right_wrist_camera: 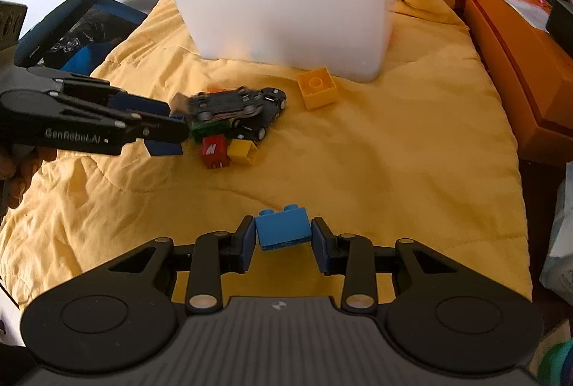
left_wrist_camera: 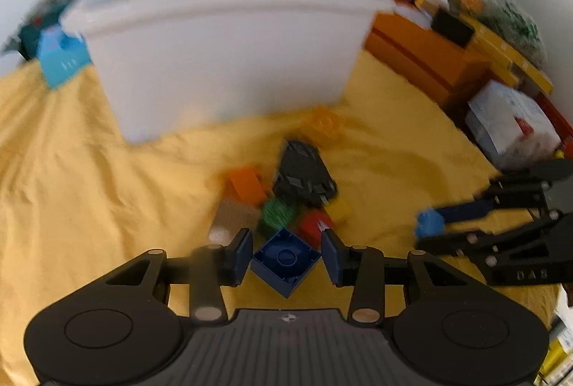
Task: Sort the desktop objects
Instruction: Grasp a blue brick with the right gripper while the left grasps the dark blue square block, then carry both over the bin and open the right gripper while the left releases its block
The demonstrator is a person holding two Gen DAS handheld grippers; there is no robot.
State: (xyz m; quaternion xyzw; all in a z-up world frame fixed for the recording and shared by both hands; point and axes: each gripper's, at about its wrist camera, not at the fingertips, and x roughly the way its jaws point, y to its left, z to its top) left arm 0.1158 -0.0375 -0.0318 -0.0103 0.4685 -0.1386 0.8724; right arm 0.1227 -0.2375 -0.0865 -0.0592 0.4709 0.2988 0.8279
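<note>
A rumpled yellow cloth covers the tabletop. Nearest, the right gripper pinches a light blue brick just above the cloth. The left gripper straddles a dark blue brick at the near edge of a toy pile; whether its pads touch, I cannot tell. A yellow brick lies beyond, before the white bin. An orange box and clutter line the right edge.
</note>
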